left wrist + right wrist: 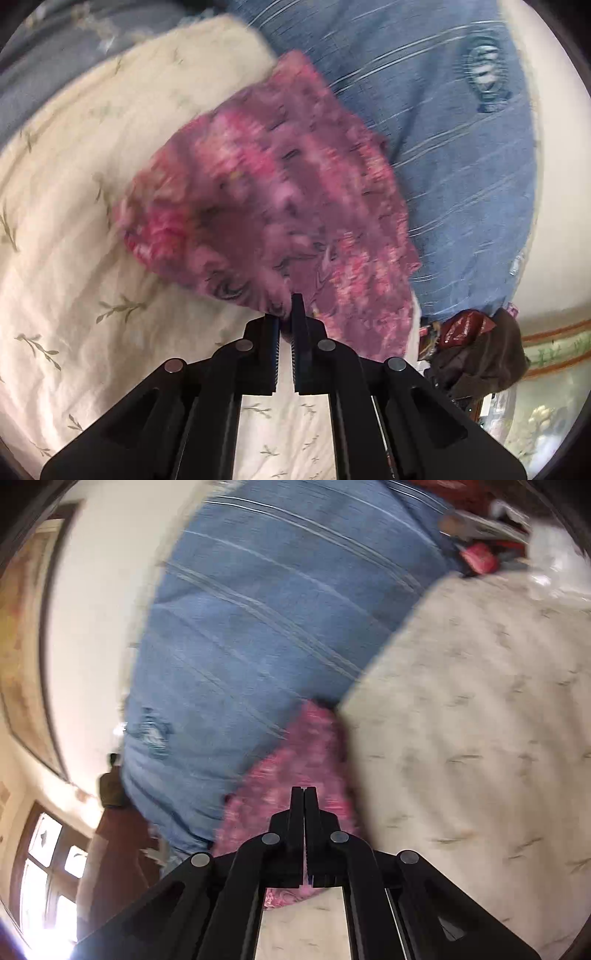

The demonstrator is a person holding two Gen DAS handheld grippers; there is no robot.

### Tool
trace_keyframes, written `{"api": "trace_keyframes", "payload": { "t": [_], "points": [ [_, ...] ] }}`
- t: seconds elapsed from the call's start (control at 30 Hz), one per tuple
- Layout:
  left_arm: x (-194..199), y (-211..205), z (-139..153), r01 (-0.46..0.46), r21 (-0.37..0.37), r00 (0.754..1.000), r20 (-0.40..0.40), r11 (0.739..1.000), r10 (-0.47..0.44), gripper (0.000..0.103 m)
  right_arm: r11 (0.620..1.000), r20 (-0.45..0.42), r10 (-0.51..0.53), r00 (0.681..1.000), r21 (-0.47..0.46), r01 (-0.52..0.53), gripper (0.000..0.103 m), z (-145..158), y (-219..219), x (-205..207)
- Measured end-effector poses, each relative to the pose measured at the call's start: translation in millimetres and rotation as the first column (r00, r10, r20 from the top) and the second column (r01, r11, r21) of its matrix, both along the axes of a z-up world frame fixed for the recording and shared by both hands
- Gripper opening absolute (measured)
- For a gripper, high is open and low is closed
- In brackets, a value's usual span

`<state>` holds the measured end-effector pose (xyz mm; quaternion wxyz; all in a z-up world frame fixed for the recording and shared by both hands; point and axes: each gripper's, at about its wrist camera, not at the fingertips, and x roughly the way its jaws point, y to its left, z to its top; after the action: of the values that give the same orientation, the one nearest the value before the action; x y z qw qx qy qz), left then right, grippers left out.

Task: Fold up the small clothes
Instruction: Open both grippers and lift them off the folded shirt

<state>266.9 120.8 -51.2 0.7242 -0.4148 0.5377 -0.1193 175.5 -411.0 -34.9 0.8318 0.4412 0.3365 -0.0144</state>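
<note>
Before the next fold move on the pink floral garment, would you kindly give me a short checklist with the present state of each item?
1. Left gripper closed on an edge of the pink floral garment: ok, cloth is pinched between its fingers.
2. Right gripper closed on the same garment: ok, jaws shut with pink cloth at them.
3. Garment lifted off the cream leaf-print sheet: cannot tell, both views are blurred.
4. Garment hanging flat between the grippers: cannot tell.
5. Bare sheet in view for laying it down: ok.
6. Blue striped pillow close behind the garment: not ok, it crowds the far side.
</note>
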Motion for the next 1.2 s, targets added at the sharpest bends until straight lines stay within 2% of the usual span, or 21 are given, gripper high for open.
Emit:
{"api": "trace_keyframes", "payload": {
  "t": [0.13,0.17,0.2,0.23,0.27,0.3,0.37,0.43,0.47,0.5,0.53,0.57,0.6,0.67,0.8,0.93,1.03,1.07,1.1,1.13,1.2],
  "points": [
    [-8,8,-10,-0.031,-0.080,1.000,-0.003,0.996,0.031,0.004,0.996,-0.009,0.005,1.000,0.084,-0.004,0.010,-16,-3,-13],
    [-9,9,-7,-0.028,-0.076,1.000,0.003,0.997,0.028,0.008,0.995,-0.014,0.018,1.000,0.096,-0.016,0.020,-18,1,-12],
    [-9,9,-5,-0.023,-0.068,1.000,0.008,0.997,0.023,0.014,0.995,-0.027,0.033,0.999,0.096,-0.030,0.041,-19,6,-7],
    [-8,9,-2,-0.020,-0.058,1.000,0.016,0.998,0.021,0.020,0.995,-0.030,0.048,0.998,0.088,-0.046,0.050,-20,13,-2],
    [-8,10,1,-0.023,-0.052,0.999,0.022,0.998,0.024,0.035,0.995,-0.020,0.069,0.997,0.076,-0.068,0.055,-21,20,1],
    [-8,12,4,-0.034,-0.048,0.999,0.028,0.998,0.036,0.049,0.994,-0.017,0.099,0.995,0.058,-0.098,0.055,-22,29,8],
    [-7,22,7,-0.079,-0.044,0.996,0.040,0.996,0.080,0.054,0.987,-0.051,0.160,0.986,-0.001,-0.160,0.055,-26,47,28],
    [-5,35,3,-0.115,-0.094,0.993,0.027,0.989,0.118,0.054,0.974,-0.103,0.196,0.975,-0.098,-0.206,0.055,-33,69,45],
    [-3,41,1,-0.137,-0.129,0.990,0.012,0.982,0.140,0.054,0.967,-0.094,0.199,0.976,-0.140,-0.211,0.047,-31,74,50],
    [-2,46,0,-0.151,-0.144,0.988,0.004,0.978,0.153,0.053,0.961,-0.076,0.236,0.969,-0.130,-0.244,0.006,-26,77,57],
    [-1,50,1,-0.163,-0.151,0.986,0.005,0.975,0.165,0.052,0.961,-0.055,0.256,0.965,-0.095,-0.260,0.007,-22,78,59],
    [0,53,4,-0.172,-0.142,0.984,0.015,0.975,0.175,0.042,0.964,-0.010,0.248,0.969,-0.098,-0.248,0.006,-12,78,56],
    [-1,56,7,-0.184,-0.123,0.982,0.030,0.975,0.189,0.022,0.962,0.020,0.248,0.968,-0.120,-0.244,0.006,-1,77,52],
    [-1,59,8,-0.203,-0.056,0.977,0.049,0.978,0.205,0.006,0.964,0.050,0.225,0.973,-0.159,-0.215,0.006,11,70,42],
    [-3,61,-16,-0.191,-0.006,0.981,-0.015,0.982,0.191,0.006,0.952,-0.167,0.221,0.961,-0.174,-0.250,0.006,-37,60,47],
    [-18,73,-13,-0.173,-0.059,0.985,0.020,0.983,0.174,0.006,0.960,-0.135,0.125,0.983,-0.232,-0.154,0.014,-18,61,34],
    [-25,81,7,-0.170,-0.011,0.981,0.089,0.985,0.171,0.009,0.963,-0.056,0.076,0.996,-0.255,-0.088,0.021,8,66,39],
    [-24,81,13,-0.174,-0.006,0.978,0.111,0.985,0.174,0.024,0.962,-0.038,0.094,0.995,-0.255,-0.100,0.028,16,74,45],
    [-20,81,17,-0.180,-0.005,0.975,0.128,0.984,0.179,0.054,0.958,-0.028,0.132,0.991,-0.252,-0.135,0.036,24,82,57],
    [-13,80,20,-0.203,0.029,0.973,0.117,0.979,0.198,0.068,0.950,-0.022,0.185,0.982,-0.250,-0.185,0.039,31,97,71],
    [-4,81,23,-0.263,0.071,0.961,0.110,0.962,0.255,0.073,0.918,-0.022,0.307,0.951,-0.256,-0.302,0.042,41,136,106]
  ]
}}
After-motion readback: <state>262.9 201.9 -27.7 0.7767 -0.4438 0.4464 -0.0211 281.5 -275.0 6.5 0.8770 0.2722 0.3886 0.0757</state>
